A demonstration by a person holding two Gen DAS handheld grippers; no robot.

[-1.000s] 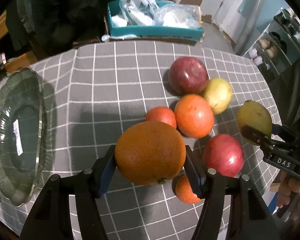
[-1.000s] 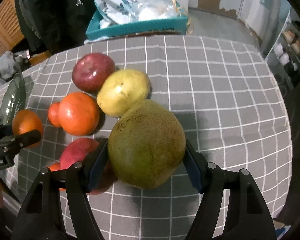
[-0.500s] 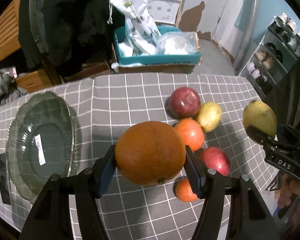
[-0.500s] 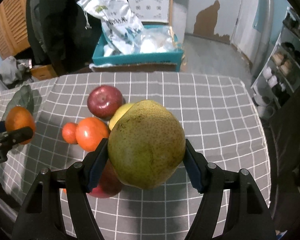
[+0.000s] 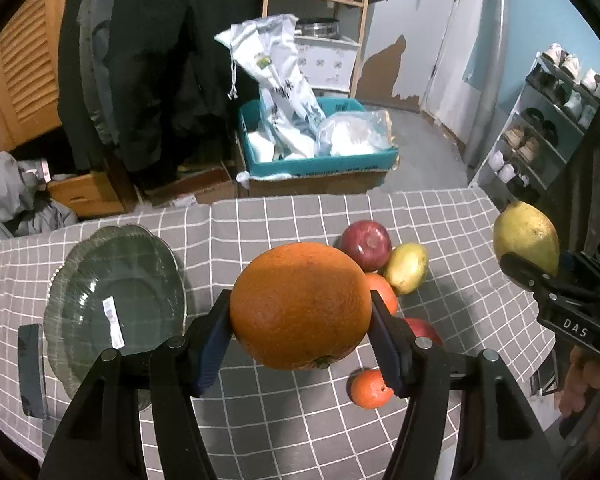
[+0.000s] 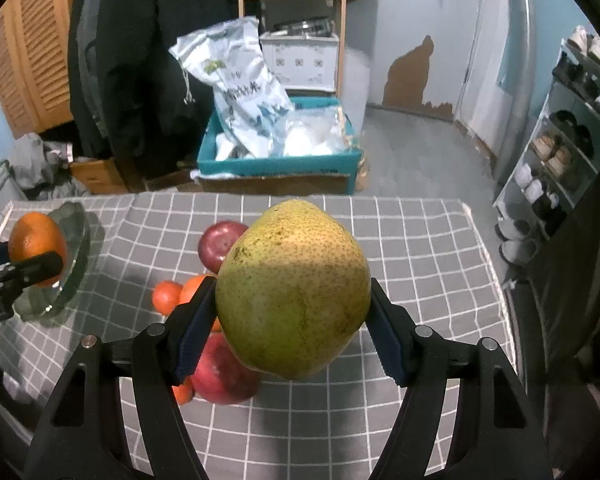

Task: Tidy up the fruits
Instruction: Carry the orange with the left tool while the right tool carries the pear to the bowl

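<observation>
Both grippers raised above checked surface (image 5: 300, 432): left gripper (image 5: 300, 320) jaws clamped on orange (image 5: 300, 306), right gripper (image 6: 294, 318) jaws clamped on pear (image 6: 294, 290); glass plate (image 5: 112, 300) at left

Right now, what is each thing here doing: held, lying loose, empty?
left gripper: shut on the large orange
large orange: held above the table
right gripper: shut on the pear
pear: held above the table
glass plate: empty, on the cloth
red apple: lying loose in the fruit cluster
small orange: lying loose, apart from the cluster
</observation>
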